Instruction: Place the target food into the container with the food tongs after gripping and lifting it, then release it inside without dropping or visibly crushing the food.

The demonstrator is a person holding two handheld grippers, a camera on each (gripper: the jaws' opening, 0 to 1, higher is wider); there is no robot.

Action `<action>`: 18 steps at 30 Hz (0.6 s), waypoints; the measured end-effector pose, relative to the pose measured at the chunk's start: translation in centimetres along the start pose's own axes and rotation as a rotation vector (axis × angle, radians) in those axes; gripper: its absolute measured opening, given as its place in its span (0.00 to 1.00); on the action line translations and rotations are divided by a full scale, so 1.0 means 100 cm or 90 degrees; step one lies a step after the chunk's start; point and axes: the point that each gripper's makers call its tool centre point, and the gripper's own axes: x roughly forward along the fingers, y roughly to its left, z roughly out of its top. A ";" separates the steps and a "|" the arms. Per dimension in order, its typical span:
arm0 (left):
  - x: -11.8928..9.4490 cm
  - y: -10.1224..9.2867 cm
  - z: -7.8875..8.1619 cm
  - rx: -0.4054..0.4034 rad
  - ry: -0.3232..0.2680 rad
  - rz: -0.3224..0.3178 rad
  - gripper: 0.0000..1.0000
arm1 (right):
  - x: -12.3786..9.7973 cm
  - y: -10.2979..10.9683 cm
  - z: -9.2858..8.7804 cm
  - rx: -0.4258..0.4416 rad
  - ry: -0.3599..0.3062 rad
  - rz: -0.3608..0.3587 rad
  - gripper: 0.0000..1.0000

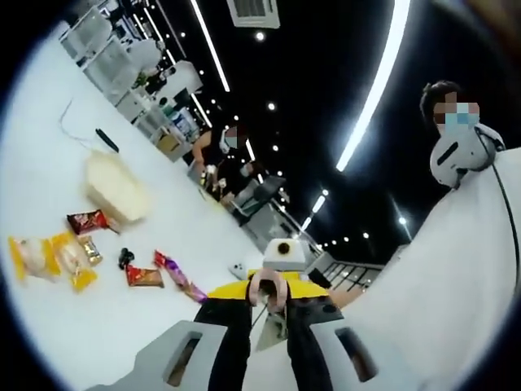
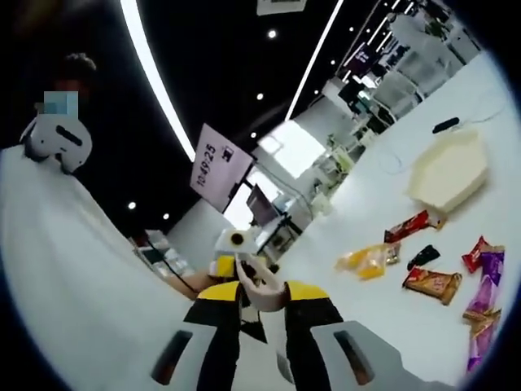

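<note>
In the right gripper view, a tilted pale lilac rectangular sign [image 2: 220,166] hanging in the dim room carried dark figures that read roughly "10:49:25", with a small dark pictogram beside them that was too small to make out. The printing on the red, orange, yellow and purple snack wrappers [image 2: 432,283] lying on the white surface [image 2: 407,326] was too blurred to read there. In the left gripper view the same kind of wrappers [image 1: 87,221] likewise showed no legible brand or number.
</note>
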 end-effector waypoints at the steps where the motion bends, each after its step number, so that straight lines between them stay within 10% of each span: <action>1: -0.001 0.000 0.001 -0.006 -0.005 -0.001 0.12 | -0.001 0.000 0.002 0.007 -0.009 0.004 0.19; 18: -0.002 0.007 -0.011 -0.023 0.024 0.022 0.39 | -0.007 0.008 0.001 0.037 0.014 0.029 0.14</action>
